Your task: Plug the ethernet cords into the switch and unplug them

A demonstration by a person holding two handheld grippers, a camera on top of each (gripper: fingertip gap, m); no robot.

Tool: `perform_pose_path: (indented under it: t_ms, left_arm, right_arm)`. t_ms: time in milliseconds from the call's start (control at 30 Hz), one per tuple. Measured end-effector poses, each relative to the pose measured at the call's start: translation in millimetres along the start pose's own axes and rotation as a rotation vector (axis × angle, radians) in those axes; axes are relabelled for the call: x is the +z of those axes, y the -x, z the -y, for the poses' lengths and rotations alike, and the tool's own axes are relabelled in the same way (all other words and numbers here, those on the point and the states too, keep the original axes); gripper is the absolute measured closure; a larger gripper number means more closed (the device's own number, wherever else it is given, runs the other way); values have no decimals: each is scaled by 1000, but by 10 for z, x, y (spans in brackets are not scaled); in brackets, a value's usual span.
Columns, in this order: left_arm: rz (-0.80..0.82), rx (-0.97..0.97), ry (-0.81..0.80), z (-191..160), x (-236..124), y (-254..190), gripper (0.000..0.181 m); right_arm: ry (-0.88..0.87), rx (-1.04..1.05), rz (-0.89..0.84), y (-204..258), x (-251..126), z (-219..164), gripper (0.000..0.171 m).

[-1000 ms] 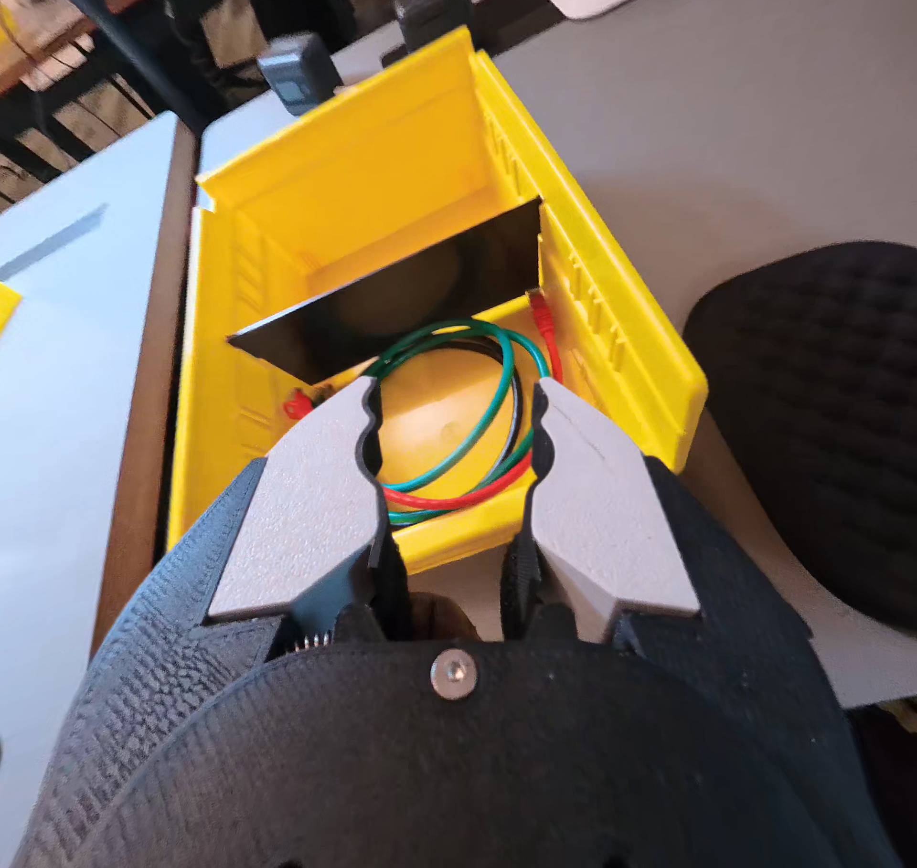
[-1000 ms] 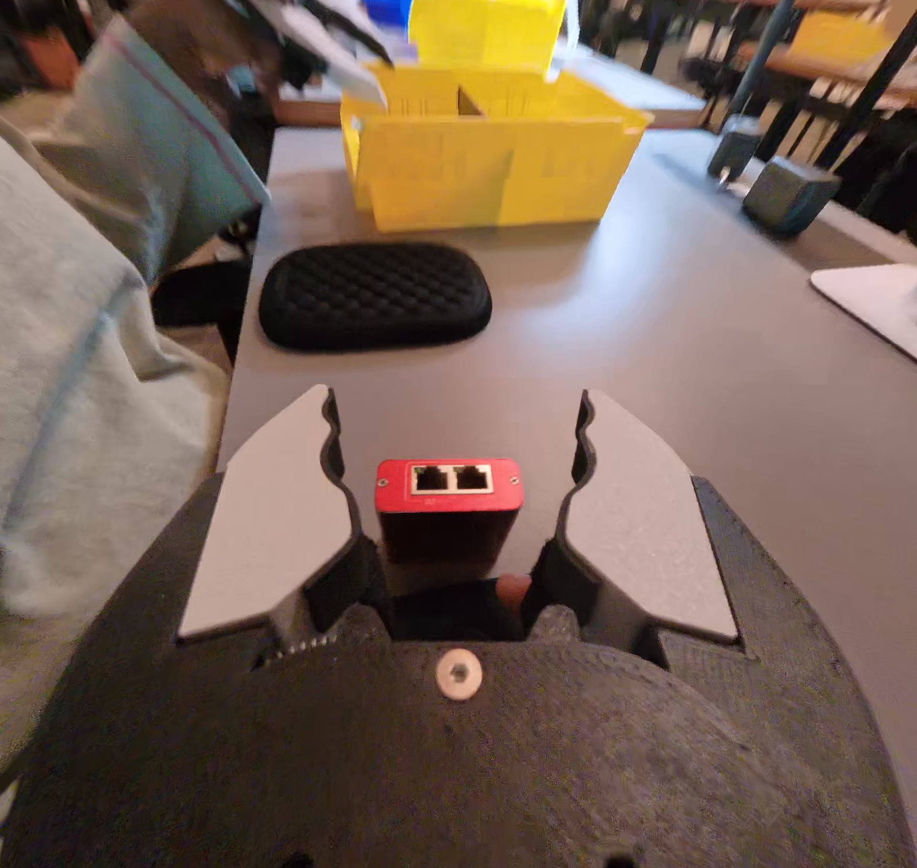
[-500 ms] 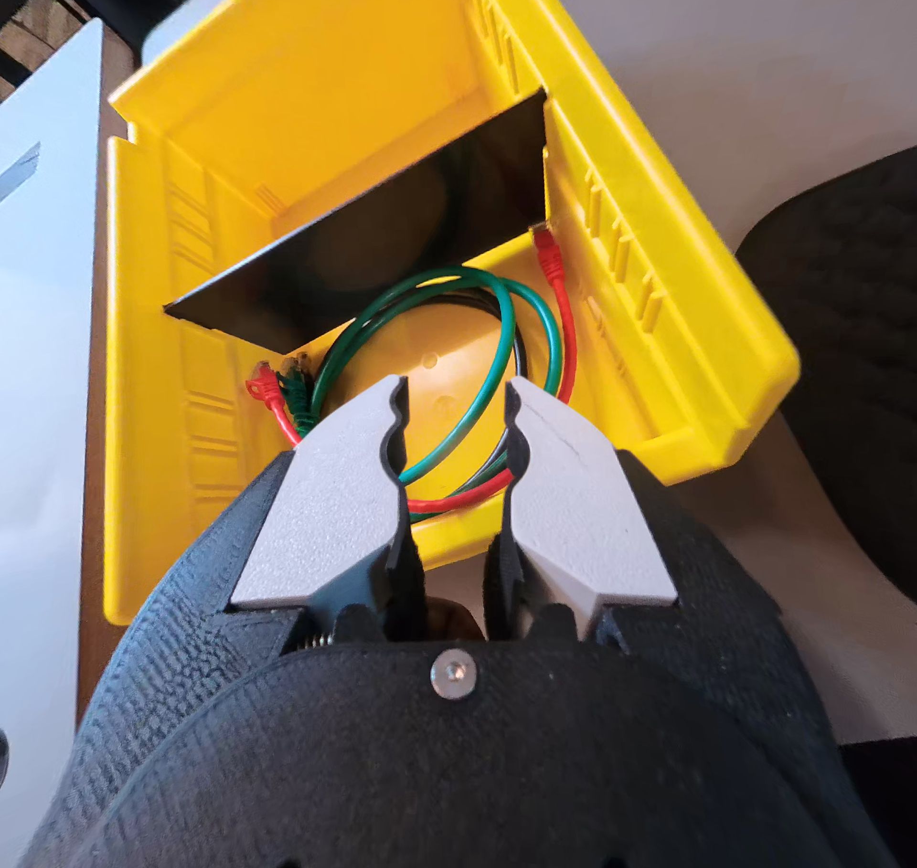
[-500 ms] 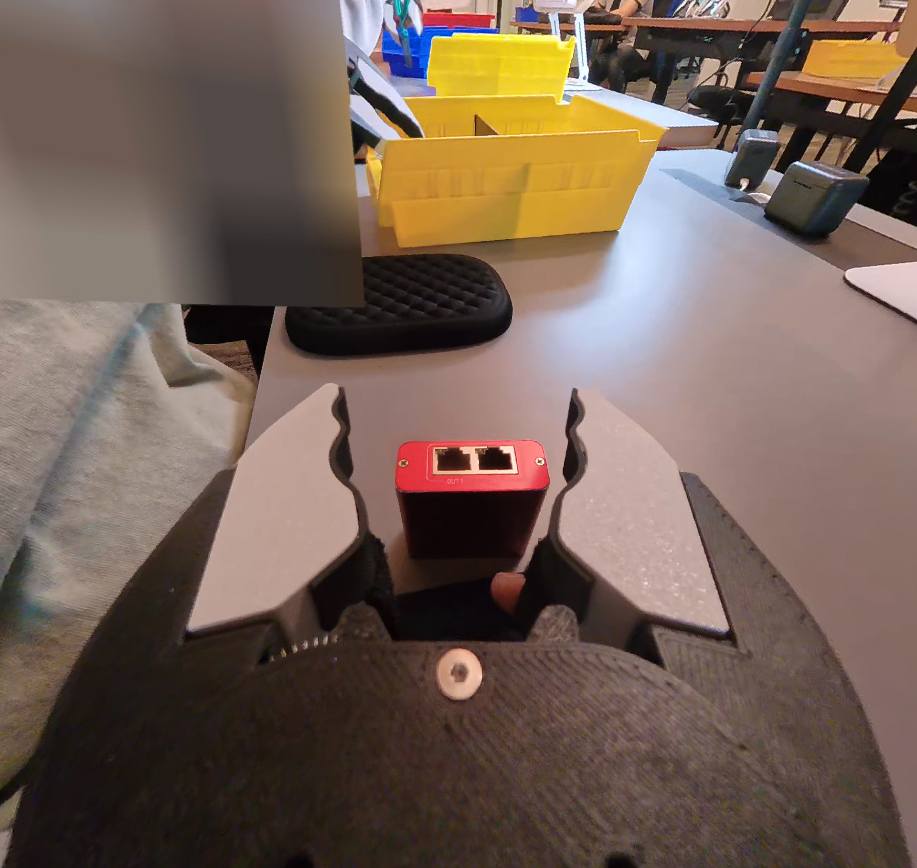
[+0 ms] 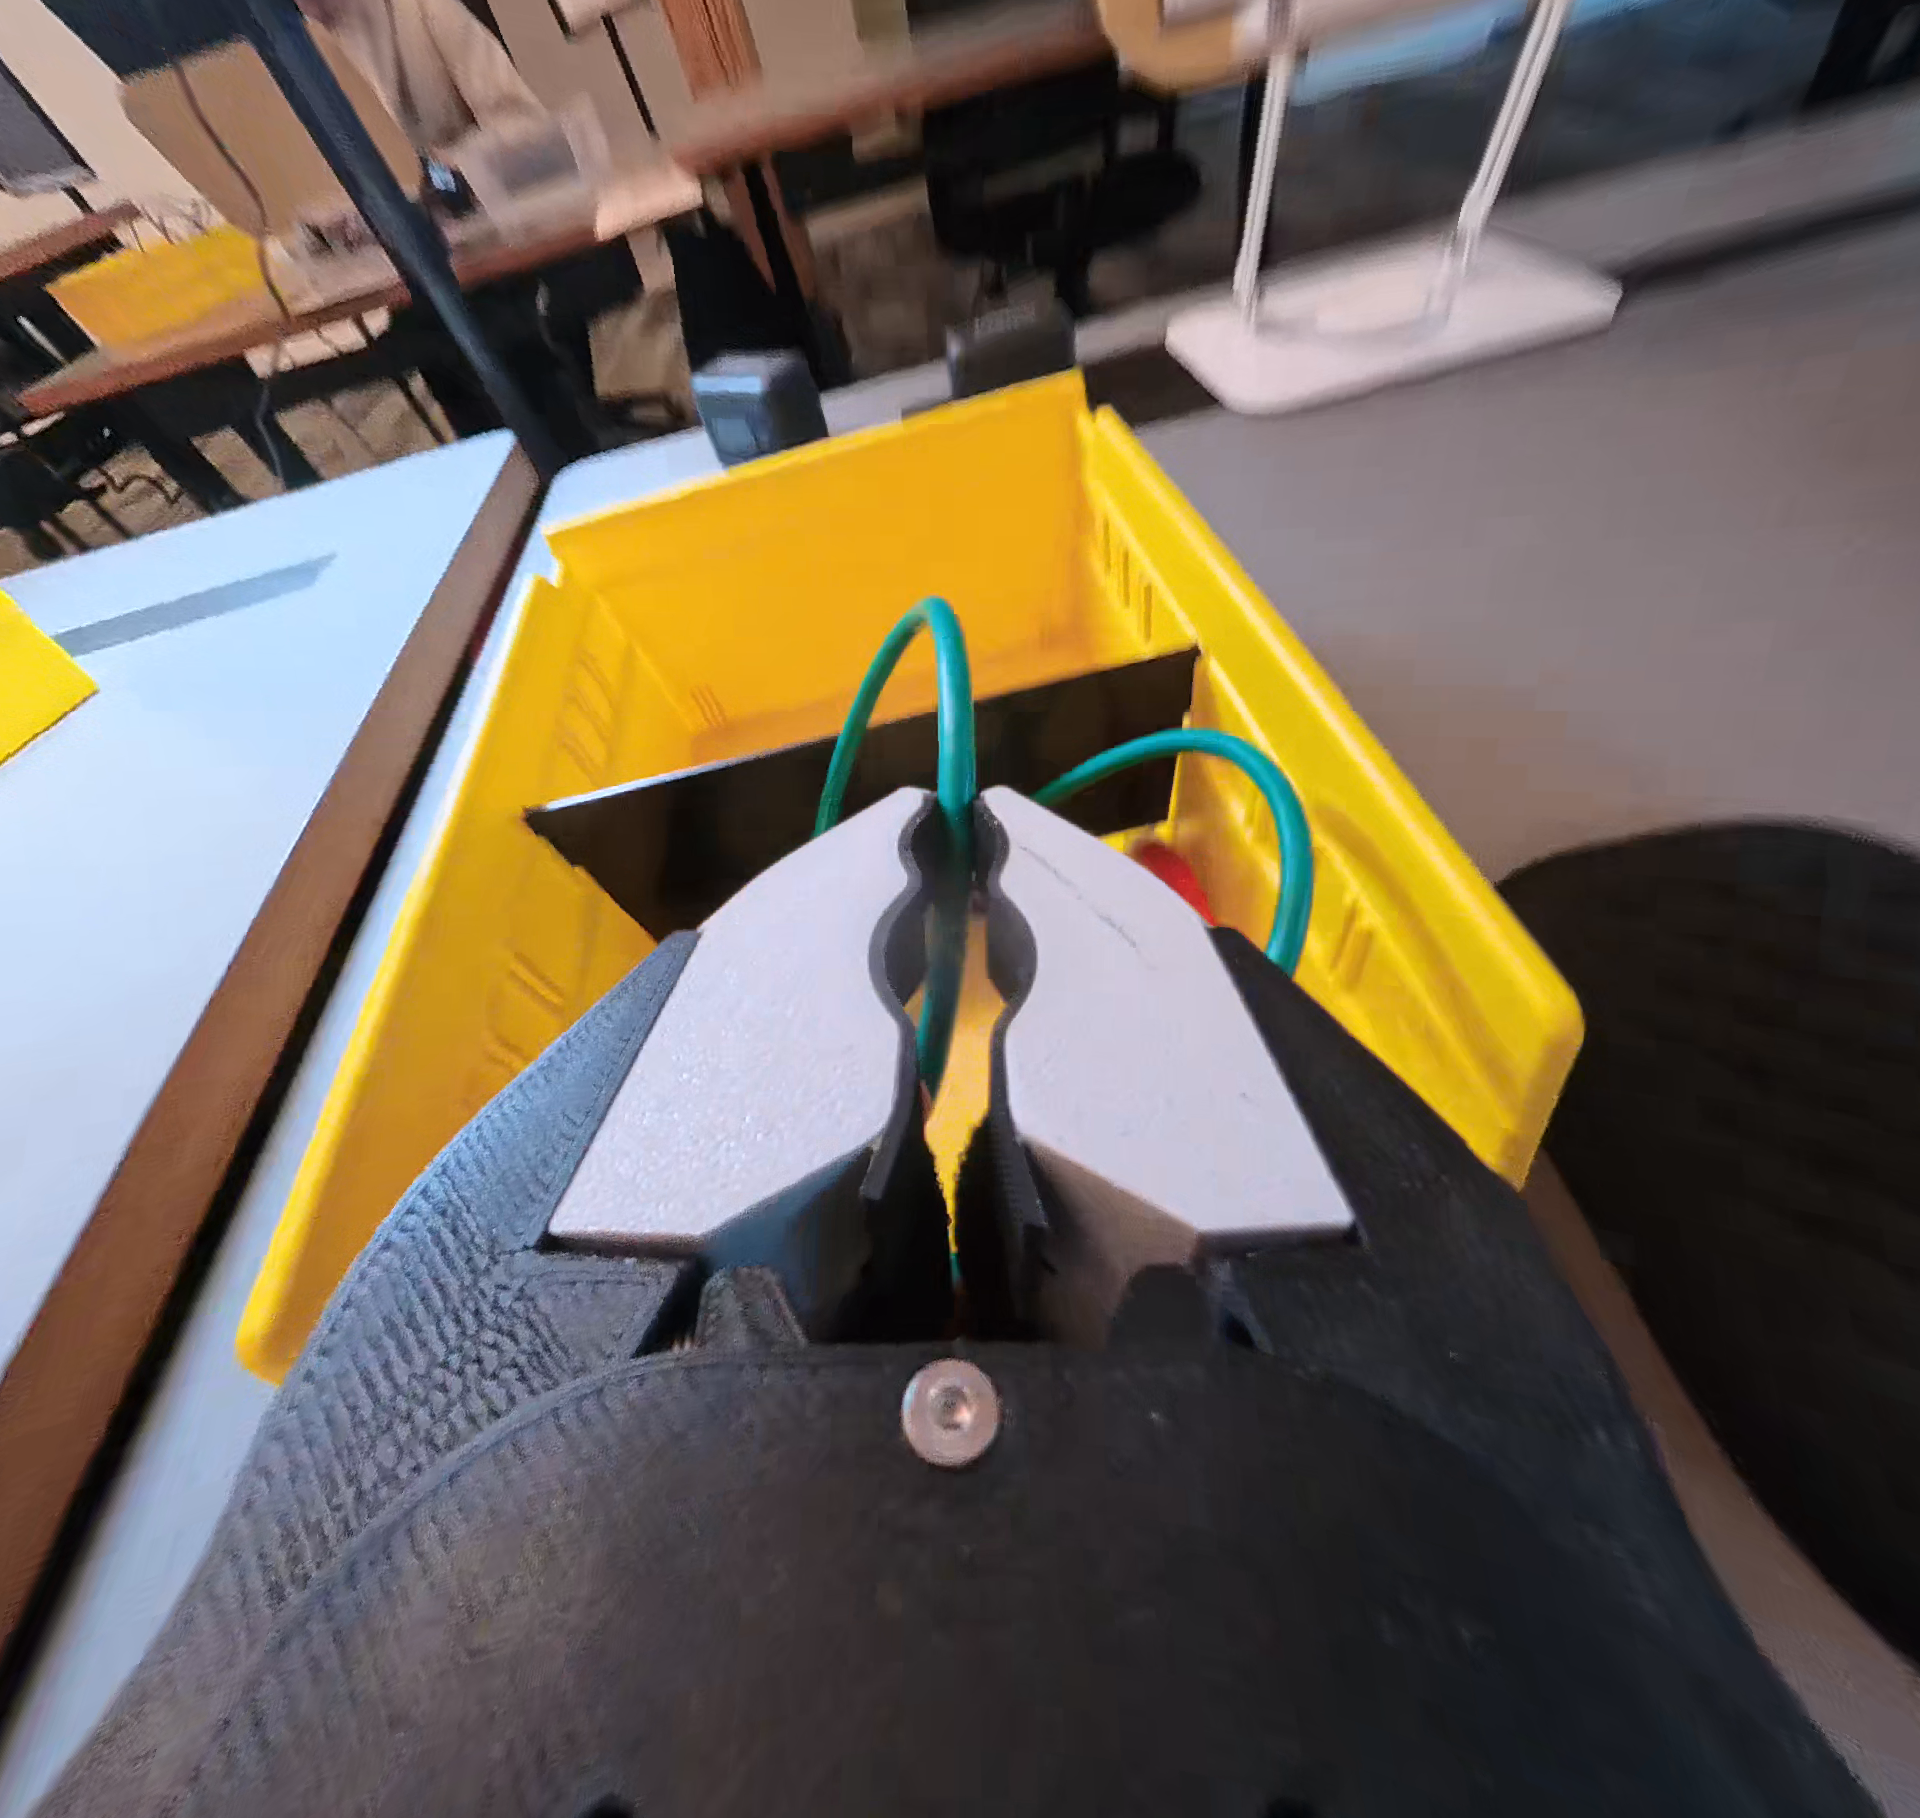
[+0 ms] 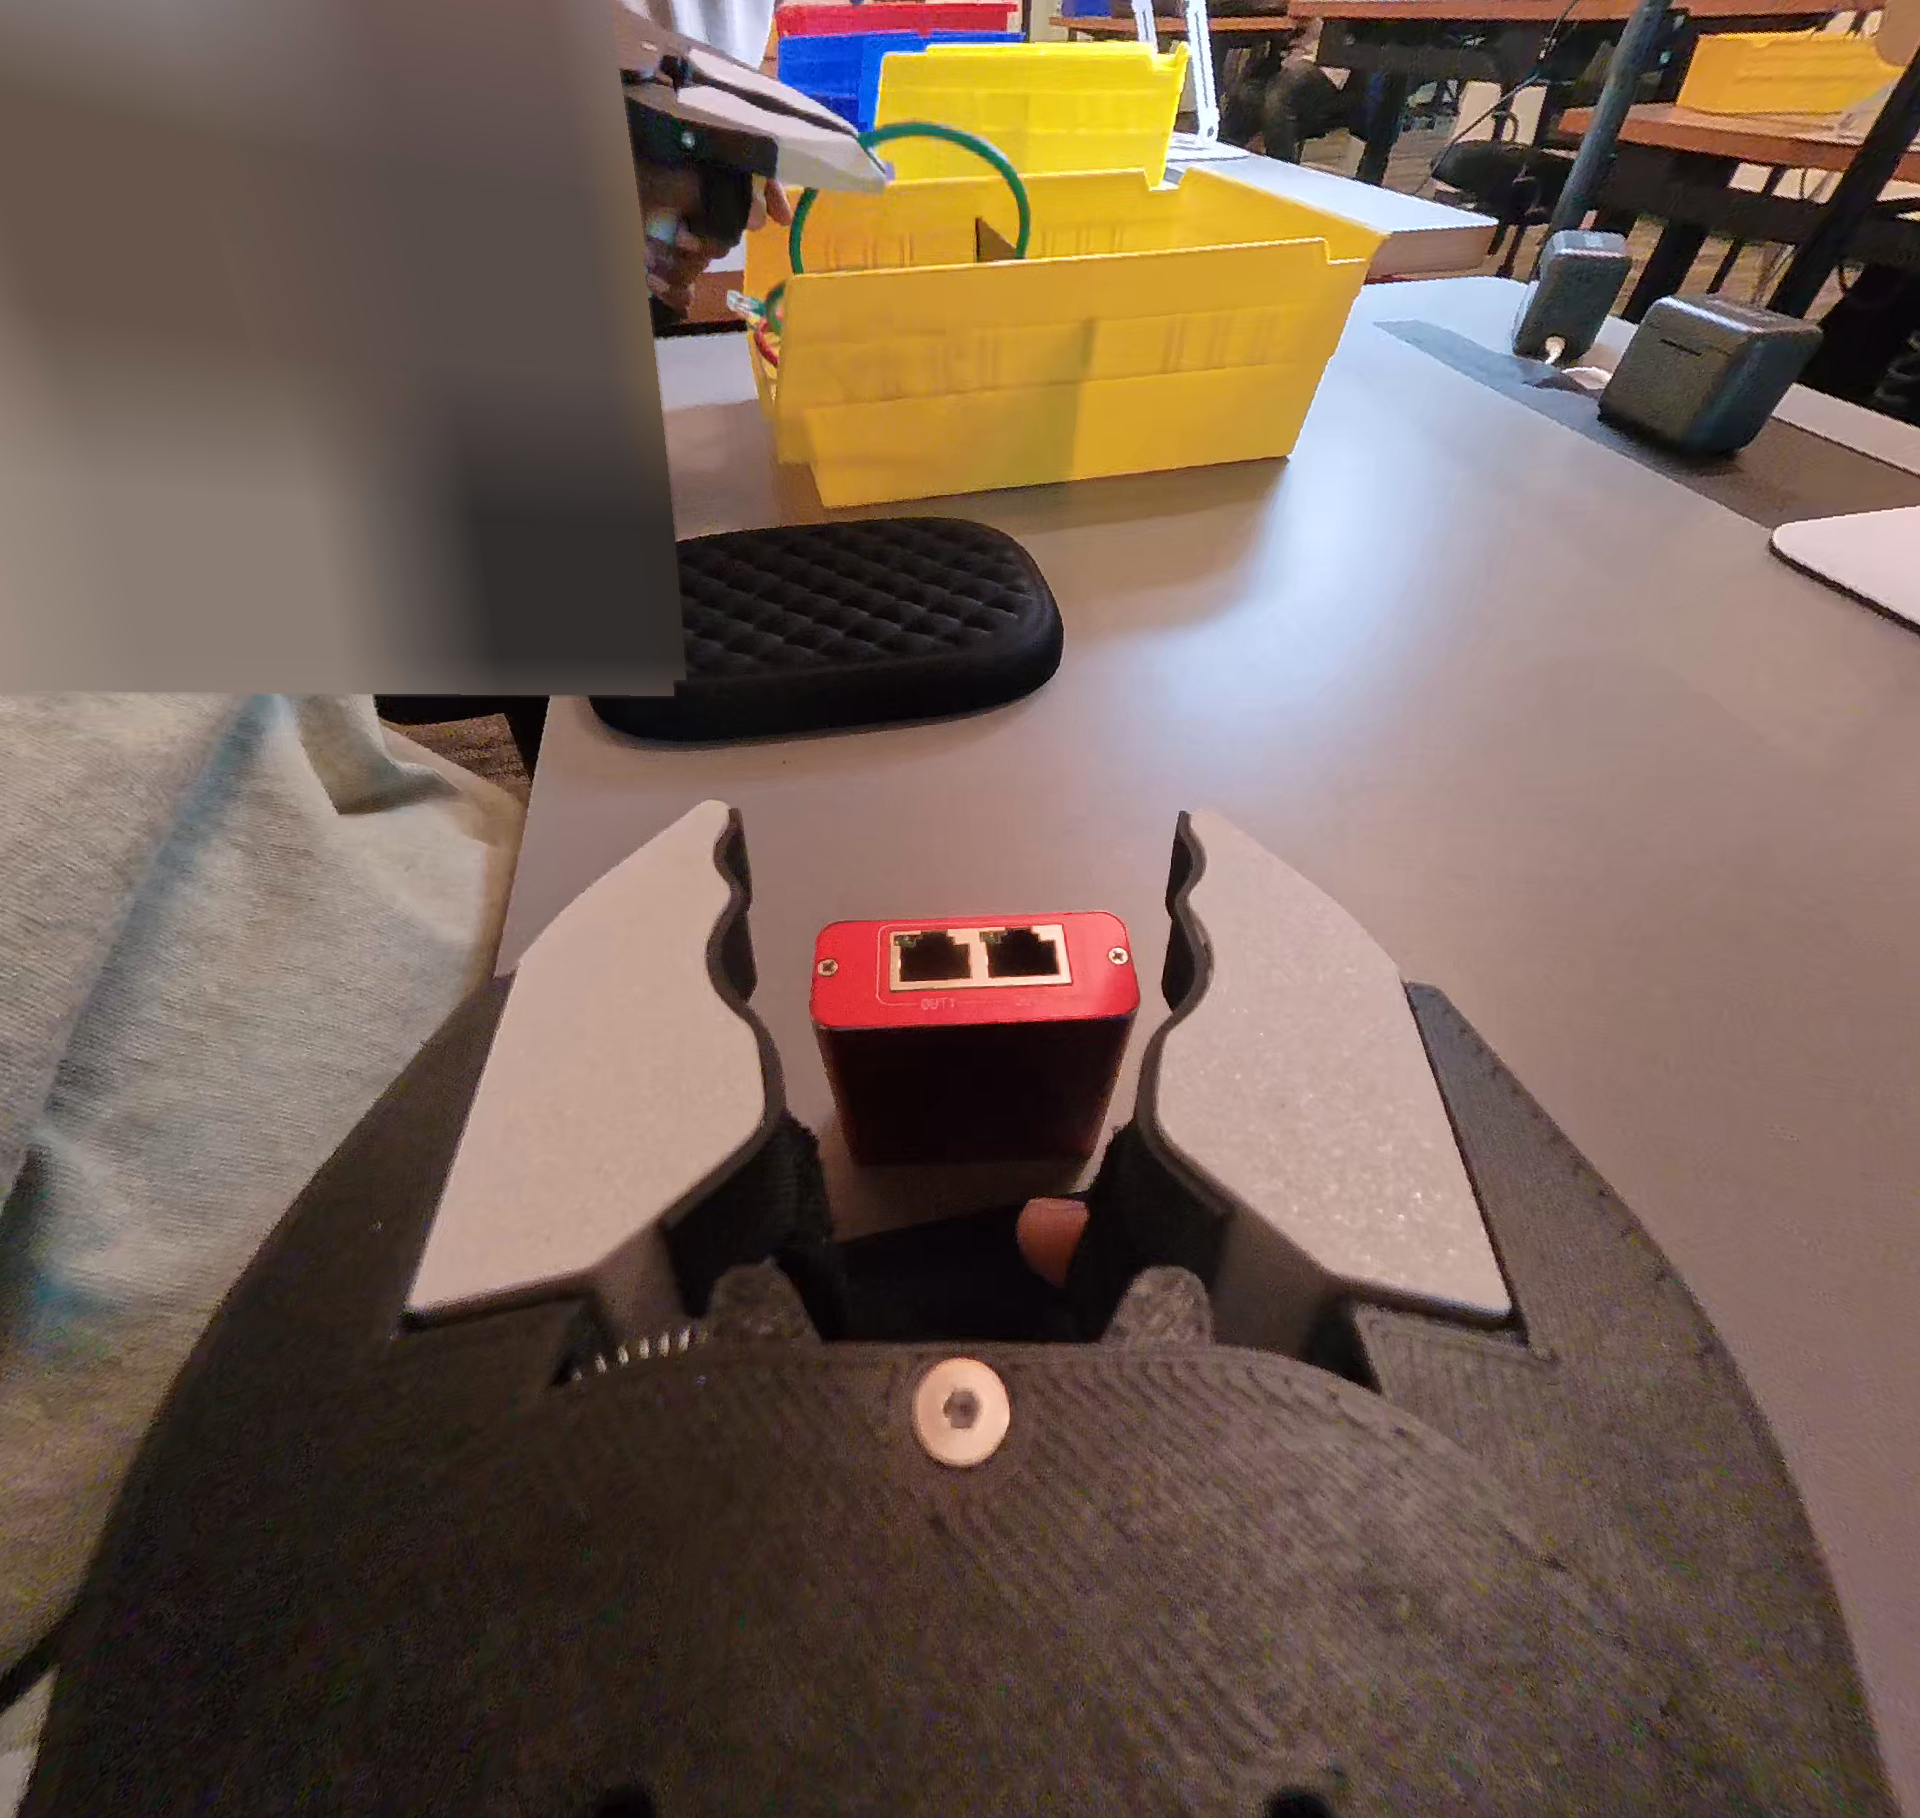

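My left gripper [image 5: 954, 818] is shut on a green ethernet cord [image 5: 943, 656] and holds it up over the yellow bin [image 5: 416, 937]. The cord loops up past the fingertips and down to the right. A red cord [image 5: 1164, 864] lies lower in the bin, mostly hidden by my fingers. My right gripper [image 6: 956, 833] is open, its fingers either side of the red switch [image 6: 971, 1030], which lies on the grey table [image 6: 1403, 833] with two empty ports facing away. In the right wrist view the left gripper [image 6: 821, 147] holds the green cord [image 6: 1003, 173] above the bin [image 6: 1039, 376].
A black divider [image 5: 727, 833] splits the bin. A black padded rest [image 6: 862, 615] lies between bin and switch. Two grey cubes [image 6: 1704, 371] and a white stand base [image 6: 1860, 553] sit on the table's right side. A person's sleeve [image 6: 208, 989] is at the left. My hands' fingertips stand some 40 cm from each other.
My left gripper has shut on the green cord and lifted it up out of the bin. My right gripper has stayed open around the switch.
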State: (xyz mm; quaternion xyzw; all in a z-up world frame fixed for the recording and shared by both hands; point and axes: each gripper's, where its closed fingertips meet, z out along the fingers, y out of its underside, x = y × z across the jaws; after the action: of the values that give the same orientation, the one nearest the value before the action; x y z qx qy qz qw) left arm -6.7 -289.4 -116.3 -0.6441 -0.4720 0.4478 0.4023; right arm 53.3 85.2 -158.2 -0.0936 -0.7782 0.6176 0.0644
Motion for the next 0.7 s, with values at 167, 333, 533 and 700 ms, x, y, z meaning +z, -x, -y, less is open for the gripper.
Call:
perform_pose_path:
  t_ms: [167, 333, 533, 700]
  left_arm:
    - [-31, -224, -304, 271, -119, 149, 176]
    - [-84, -355, -612, 588, -350, 198, 176]
    - [-191, -383, -855, 828, -592, 70, 176]
    - [-325, -337, -975, 1129, -873, -214, 176]
  right_arm:
    - [-12, 0, -8, -7, -15, 17, 95]
    - [8, 4, -10, -11, 4, -6, 95]
    - [26, -5, -16, -6, 16, -23, 95]
    - [9, 1, -22, -16, 0, 1, 95]
